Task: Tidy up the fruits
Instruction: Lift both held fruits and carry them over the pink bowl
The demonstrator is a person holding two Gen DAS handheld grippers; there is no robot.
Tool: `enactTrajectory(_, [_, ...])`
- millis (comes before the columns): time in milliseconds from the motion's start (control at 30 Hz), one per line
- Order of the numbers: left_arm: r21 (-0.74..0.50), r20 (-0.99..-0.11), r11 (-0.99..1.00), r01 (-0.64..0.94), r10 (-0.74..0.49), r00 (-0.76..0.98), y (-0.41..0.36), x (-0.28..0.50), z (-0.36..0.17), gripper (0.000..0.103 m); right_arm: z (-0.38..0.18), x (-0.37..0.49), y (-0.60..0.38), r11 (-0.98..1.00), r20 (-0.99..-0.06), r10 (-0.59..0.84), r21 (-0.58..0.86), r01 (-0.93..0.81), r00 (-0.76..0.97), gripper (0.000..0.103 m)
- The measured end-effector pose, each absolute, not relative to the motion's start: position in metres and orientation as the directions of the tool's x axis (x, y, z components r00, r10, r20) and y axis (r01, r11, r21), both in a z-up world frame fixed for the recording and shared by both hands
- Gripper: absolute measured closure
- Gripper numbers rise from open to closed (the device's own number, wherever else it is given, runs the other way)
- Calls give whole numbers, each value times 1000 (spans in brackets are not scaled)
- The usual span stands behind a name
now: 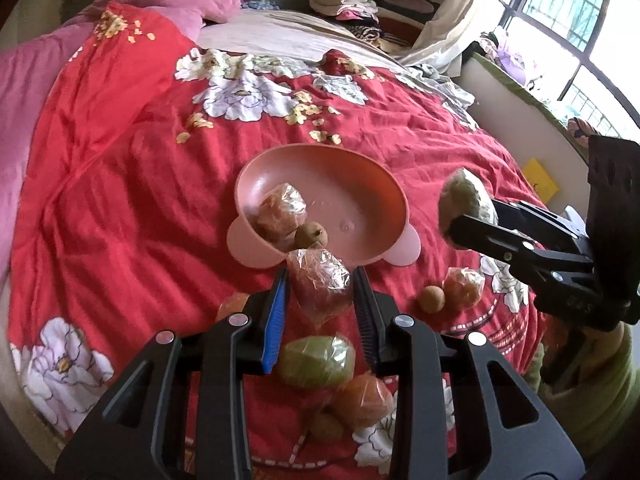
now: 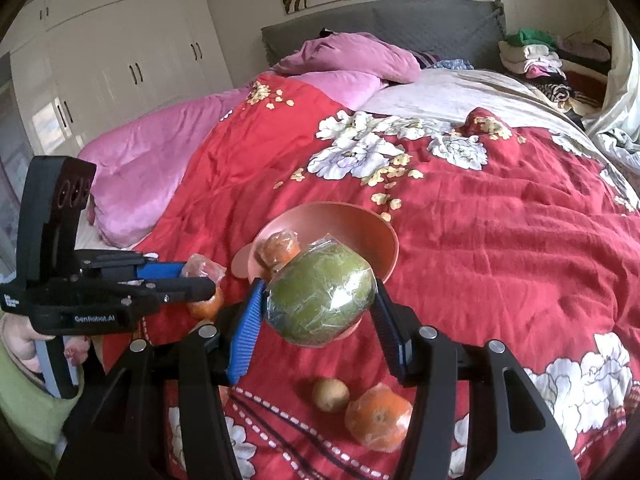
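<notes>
A pink bowl (image 1: pixel 352 184) sits on the red floral bedspread and holds a wrapped orange (image 1: pixel 280 212) and a small brown fruit (image 1: pixel 312 234). My left gripper (image 1: pixel 322 280) is shut on a plastic-wrapped red fruit (image 1: pixel 320 280), held just in front of the bowl's near rim. My right gripper (image 2: pixel 320 300) is shut on a wrapped green mango (image 2: pixel 320 300), held above the bed near the bowl (image 2: pixel 372 232). The right gripper also shows in the left wrist view (image 1: pixel 468 216) with the mango (image 1: pixel 464 196).
Loose fruit lies on the bed: a green wrapped fruit (image 1: pixel 316 362), a wrapped orange (image 1: pixel 364 400), a small brown fruit (image 1: pixel 431 299) beside a wrapped orange (image 1: pixel 464 286). Pink quilt (image 2: pixel 160 160) at left, folded clothes (image 1: pixel 352 0) at the back, window (image 1: pixel 580 32) at right.
</notes>
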State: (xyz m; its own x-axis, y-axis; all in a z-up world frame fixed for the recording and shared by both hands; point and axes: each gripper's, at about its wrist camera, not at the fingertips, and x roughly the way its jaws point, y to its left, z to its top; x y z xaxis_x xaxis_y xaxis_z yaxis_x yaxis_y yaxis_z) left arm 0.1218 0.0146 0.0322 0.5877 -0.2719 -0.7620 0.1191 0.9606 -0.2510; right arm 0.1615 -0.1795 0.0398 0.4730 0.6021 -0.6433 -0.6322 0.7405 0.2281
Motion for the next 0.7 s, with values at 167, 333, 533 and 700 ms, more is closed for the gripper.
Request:
enactTrajectory(167, [-252,-760,959,132,-280,586,12,131,32,79,41,172,-174,737,-647,600,219,-639,470,52])
enactTrajectory(333, [-237,-764,958,159,-285,579,6,141,31,79,42,185,-169,727,-655,605,221,-650,453,52])
enactTrajectory(533, [-203,-780,961,186,-274,562,-1,153,26,79,39,201,-161,715,-677,600,215,-665,427,52])
enactTrajectory(700, [-172,-800,963,206,-259,542,-6,160,24,79,37,217,-156,704,-694,598,215,-677,401,52])
